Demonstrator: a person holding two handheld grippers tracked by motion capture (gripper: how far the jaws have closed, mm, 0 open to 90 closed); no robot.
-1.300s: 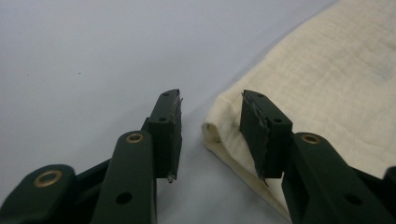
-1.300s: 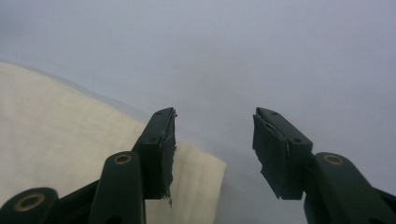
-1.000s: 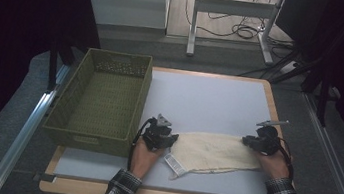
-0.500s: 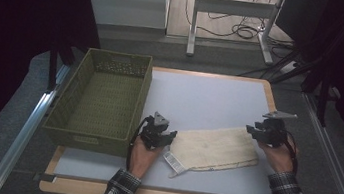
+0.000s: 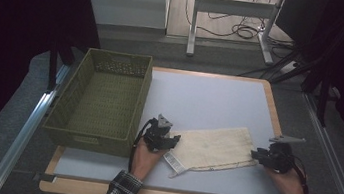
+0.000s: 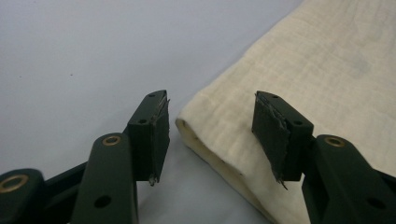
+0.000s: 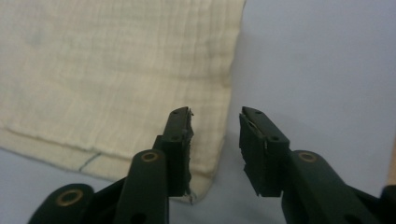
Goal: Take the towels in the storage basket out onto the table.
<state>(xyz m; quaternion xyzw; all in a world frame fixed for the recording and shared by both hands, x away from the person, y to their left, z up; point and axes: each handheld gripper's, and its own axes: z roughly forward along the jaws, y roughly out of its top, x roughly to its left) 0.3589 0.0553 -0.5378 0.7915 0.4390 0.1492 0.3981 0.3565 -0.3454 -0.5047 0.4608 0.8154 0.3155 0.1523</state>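
With both tongs spread, left tongs [image 6: 210, 135] at the folded corner and right tongs [image 7: 215, 149] at the far edge, pinch the cloth [image 5: 214, 147] lying flat on the bench [image 5: 210, 99] low and evenly.

one cloth [image 5: 215, 147] — one basket [image 5: 101, 97], two grippers

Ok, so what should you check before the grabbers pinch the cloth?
1. Left gripper open: ok, its jaws stand apart.
2. Cloth between the left jaws: ok, its folded corner lies in the gap.
3. Right gripper open: ok.
4. Cloth between the right jaws: not ok, one jaw is over the cloth's corner edge, the gap mostly over bare table.
5. Cloth lying flat: ok in the high view, though one end is doubled over.
6. Green woven basket free to take the cloth: ok, nothing seen inside.
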